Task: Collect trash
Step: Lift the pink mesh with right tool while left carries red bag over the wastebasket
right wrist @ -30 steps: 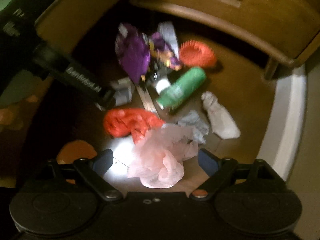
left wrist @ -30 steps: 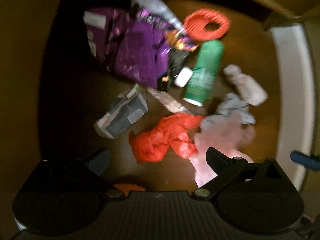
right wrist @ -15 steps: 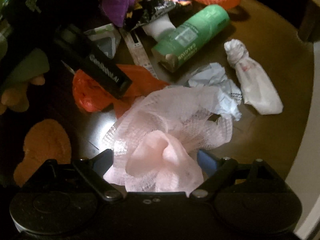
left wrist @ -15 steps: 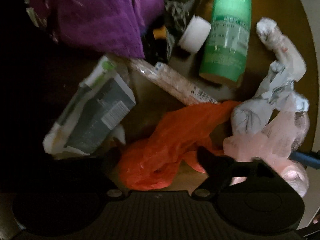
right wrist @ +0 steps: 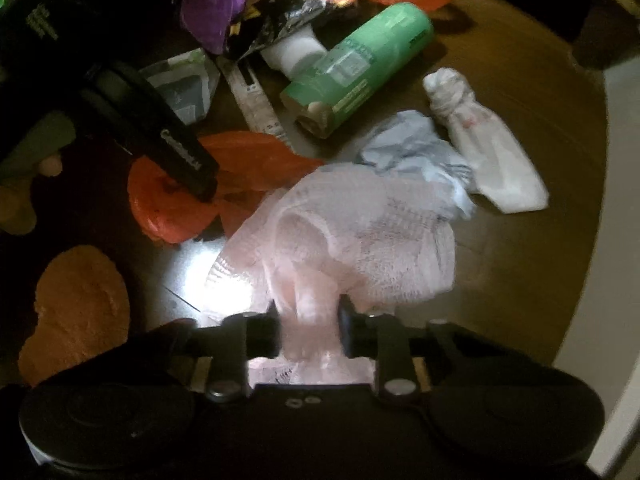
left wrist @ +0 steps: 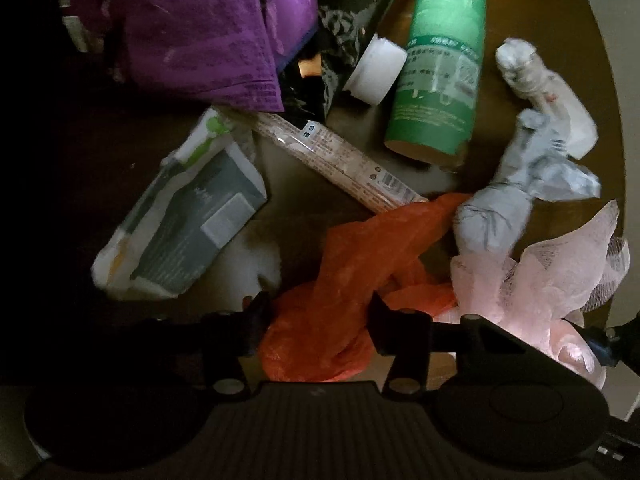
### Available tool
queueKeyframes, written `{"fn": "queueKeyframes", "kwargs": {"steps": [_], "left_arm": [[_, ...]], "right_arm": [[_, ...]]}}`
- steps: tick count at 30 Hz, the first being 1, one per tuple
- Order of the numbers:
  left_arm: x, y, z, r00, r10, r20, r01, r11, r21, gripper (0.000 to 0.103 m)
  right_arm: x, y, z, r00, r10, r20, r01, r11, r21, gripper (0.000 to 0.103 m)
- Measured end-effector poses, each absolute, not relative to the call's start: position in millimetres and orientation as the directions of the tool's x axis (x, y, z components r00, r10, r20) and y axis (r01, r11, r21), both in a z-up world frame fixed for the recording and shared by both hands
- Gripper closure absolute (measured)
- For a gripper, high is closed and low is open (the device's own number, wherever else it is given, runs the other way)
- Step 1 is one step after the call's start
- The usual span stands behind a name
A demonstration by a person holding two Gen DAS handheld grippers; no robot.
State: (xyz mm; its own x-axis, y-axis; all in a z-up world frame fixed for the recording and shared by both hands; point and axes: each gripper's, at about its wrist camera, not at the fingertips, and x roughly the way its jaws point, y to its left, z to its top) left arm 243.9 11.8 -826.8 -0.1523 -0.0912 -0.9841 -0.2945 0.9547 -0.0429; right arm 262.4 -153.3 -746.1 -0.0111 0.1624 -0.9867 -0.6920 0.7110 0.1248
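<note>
Orange bag (left wrist: 340,300) lies crumpled on table (right wrist: 540,240), left gripper (left wrist: 316,320) closing around it. Right gripper (right wrist: 308,328) closing, pinching pink mesh (right wrist: 360,232) beside it — soft scraps first, likely.

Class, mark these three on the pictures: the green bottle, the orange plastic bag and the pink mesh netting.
green bottle (left wrist: 436,76), left wrist view, middle of its label.
orange plastic bag (left wrist: 344,280), left wrist view, crumpled middle.
pink mesh netting (right wrist: 360,232), right wrist view, bunched middle.

We count one green cylindrical bottle (left wrist: 438,76), one purple foil wrapper (left wrist: 208,36), one orange plastic bag (left wrist: 352,288), one pink mesh net (right wrist: 360,232) and two crumpled white paper wads (right wrist: 484,148).
</note>
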Motion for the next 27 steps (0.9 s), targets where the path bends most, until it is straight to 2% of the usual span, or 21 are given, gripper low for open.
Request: {"fn": "queueKeyframes", "kwargs": {"steps": [3,15,20,27], "left_arm": [[240.8,16.3,-802.8,-0.146,-0.096,-0.985,-0.305,0.951,-0.048,0.055],[222.0,18.1,-661.4,-0.111,-0.068,-0.992,-0.316,0.948,-0.03,0.056],[220.2,26.1,-571.4,-0.068,-0.076,-0.995,-0.358,0.933,-0.047,0.056],[237.3,41.9,-430.3,0.062,-0.057,-0.996,-0.367,0.927,-0.076,0.055]], "right_arm": [[260.8,-157.5,-729.5,0.003,0.162,-0.987,-0.68,0.724,0.117,0.088],[261.9,-175.6,-597.5,0.082,0.156,-0.984,-0.621,0.781,0.072,0.09],[268.3,-180.0,-516.6,0.145,0.184,-0.972,-0.593,0.803,0.064,0.09],[285.5,-180.3,-374.1,0.271,0.255,-0.928,-0.562,0.825,0.063,0.09]]}}
